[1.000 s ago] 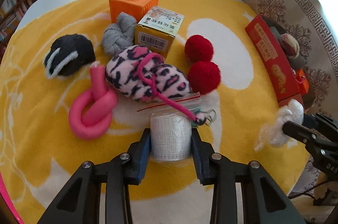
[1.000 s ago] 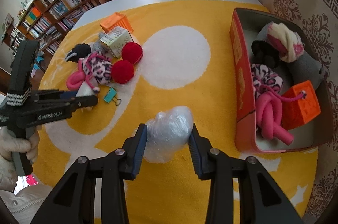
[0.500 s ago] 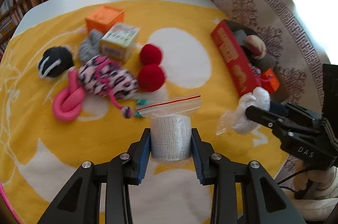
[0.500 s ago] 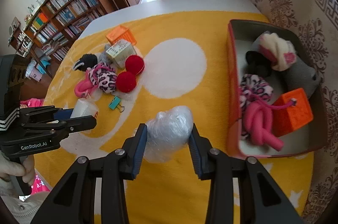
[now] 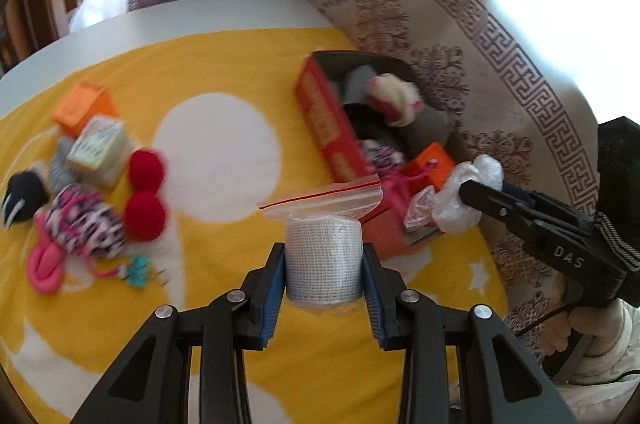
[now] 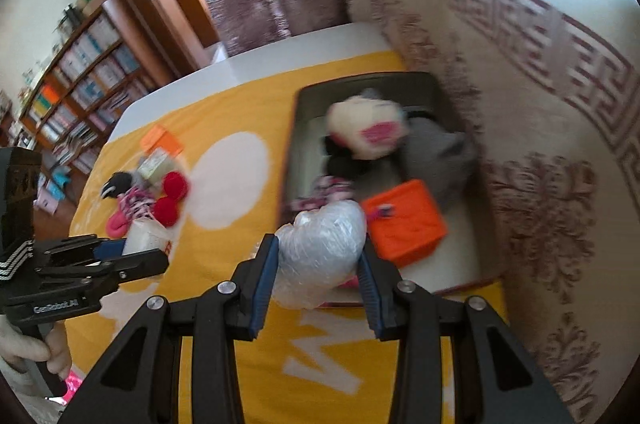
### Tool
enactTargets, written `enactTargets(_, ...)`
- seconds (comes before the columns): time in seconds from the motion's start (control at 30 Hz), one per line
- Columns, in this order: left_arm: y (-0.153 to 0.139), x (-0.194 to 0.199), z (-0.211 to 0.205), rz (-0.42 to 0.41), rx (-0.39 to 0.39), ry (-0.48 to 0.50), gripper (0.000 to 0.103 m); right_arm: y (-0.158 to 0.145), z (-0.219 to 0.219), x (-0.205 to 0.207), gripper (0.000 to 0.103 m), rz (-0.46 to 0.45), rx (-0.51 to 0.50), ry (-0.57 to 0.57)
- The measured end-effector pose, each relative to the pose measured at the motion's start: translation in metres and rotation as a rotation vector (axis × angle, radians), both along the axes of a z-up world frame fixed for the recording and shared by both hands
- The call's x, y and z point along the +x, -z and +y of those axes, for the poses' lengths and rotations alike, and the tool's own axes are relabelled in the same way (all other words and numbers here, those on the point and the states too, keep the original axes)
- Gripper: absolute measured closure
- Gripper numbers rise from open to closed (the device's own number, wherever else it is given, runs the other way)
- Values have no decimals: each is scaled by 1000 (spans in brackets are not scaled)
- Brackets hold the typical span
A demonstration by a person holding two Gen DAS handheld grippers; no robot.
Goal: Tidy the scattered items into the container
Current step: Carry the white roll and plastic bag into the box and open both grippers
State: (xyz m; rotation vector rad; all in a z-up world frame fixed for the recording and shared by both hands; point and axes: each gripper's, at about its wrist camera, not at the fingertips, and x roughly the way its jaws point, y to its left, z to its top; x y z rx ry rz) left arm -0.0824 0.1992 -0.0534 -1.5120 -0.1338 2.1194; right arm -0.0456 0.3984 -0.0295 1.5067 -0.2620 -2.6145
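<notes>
My left gripper [image 5: 323,266] is shut on a white gauze roll in a zip bag [image 5: 322,260], held above the yellow cloth near the red box [image 5: 326,122]. My right gripper [image 6: 318,266] is shut on a crumpled clear plastic bag [image 6: 320,248], held over the box's near end [image 6: 456,286]. The box holds a cream-and-pink ball [image 6: 366,130], a grey item [image 6: 436,156], an orange cube [image 6: 404,220] and a leopard-print toy [image 6: 332,186]. Scattered at the left are two red pompoms [image 5: 146,190], a small carton [image 5: 98,148], an orange cube [image 5: 82,106] and a pink knot [image 5: 44,264].
A black-and-white sock ball [image 5: 22,196], a grey ball [image 5: 60,170], a leopard-print pouch [image 5: 84,224] and a teal binder clip [image 5: 138,266] lie at the left of the yellow cloth [image 5: 224,72]. A patterned curtain [image 6: 540,64] hangs just behind the box. A bookshelf [image 6: 80,72] stands far left.
Both grippers moved right toward the red box with their loads. The right gripper now holds the plastic bag over the box's near end; the left has lifted the gauze roll away from the pile.
</notes>
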Motion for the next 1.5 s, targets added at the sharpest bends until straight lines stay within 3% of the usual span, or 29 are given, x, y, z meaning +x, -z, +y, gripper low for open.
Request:
enactTargets(0.3, -12, -19, 66, 19, 39, 70, 66, 5, 35, -1, 61, -21, 12, 18)
enactTargets(0.63, 7, -44, 117, 17, 13, 105, 66, 17, 44, -4, 61, -45, 42, 12)
enactTargets(1.2, 35, -83, 139, 16, -52, 92, 65, 29, 43, -27, 61, -37, 85, -7)
enactTargets(1.43, 31, -98, 134, 29, -67, 50, 65, 27, 40, -29, 61, -31, 96, -10)
enactTargets(1.5, 31, -100, 131, 13, -63, 36, 59, 25, 40, -30, 61, -25, 92, -9)
